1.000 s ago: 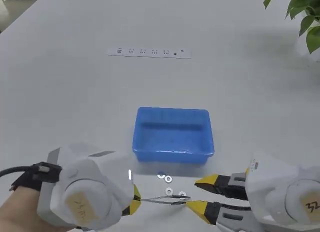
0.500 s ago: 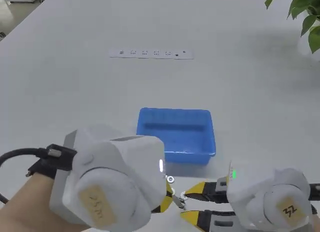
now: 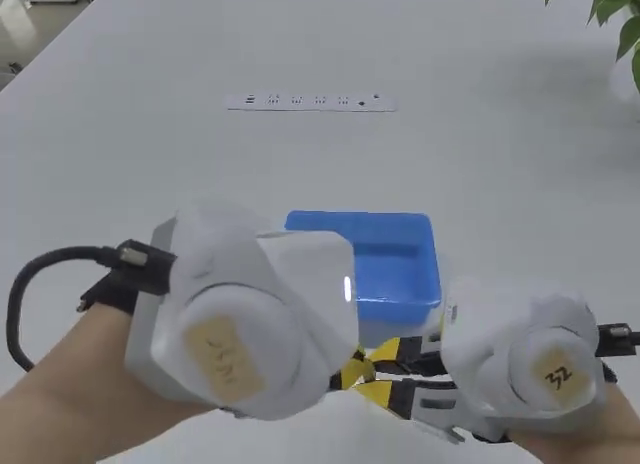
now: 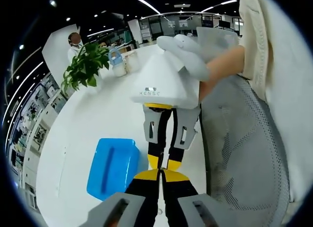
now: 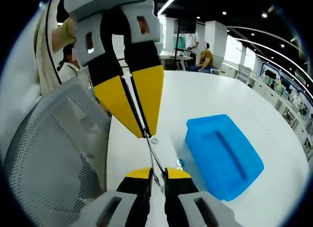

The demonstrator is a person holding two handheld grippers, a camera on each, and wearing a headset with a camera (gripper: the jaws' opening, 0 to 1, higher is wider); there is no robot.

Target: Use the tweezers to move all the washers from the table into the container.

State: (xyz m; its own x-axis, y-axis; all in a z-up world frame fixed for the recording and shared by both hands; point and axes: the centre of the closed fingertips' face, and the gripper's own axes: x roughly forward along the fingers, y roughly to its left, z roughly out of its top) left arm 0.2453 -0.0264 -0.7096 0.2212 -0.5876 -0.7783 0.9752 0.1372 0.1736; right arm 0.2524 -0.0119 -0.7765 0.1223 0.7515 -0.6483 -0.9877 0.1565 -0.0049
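Note:
The thin metal tweezers [image 5: 151, 153] run between the yellow jaws of my left gripper [image 5: 145, 131] and down into my right gripper [image 5: 157, 174]. Both are shut on them, tip to tip. Two small washers [image 5: 154, 140] [image 5: 180, 163] lie on the white table beside the tweezers. The blue container [image 5: 222, 148] stands just past them, with nothing visible inside. In the head view, the left gripper [image 3: 350, 372] and right gripper [image 3: 382, 371] meet in front of the container [image 3: 400, 254] and cover the washers. From the left gripper [image 4: 160, 175], the right gripper [image 4: 161, 163] faces it head-on.
A white power strip [image 3: 310, 102] lies far back on the table [image 3: 500, 134]. Plant leaves [image 3: 622, 14] hang over the far right corner. A grey mesh chair [image 5: 54, 153] stands at the table's near edge. People are in the background.
The left gripper has come up and rightwards until its tips meet the right gripper's. The right gripper's jaws, open a second ago, are now shut on the tweezers. The grippers now cover the washers in the head view.

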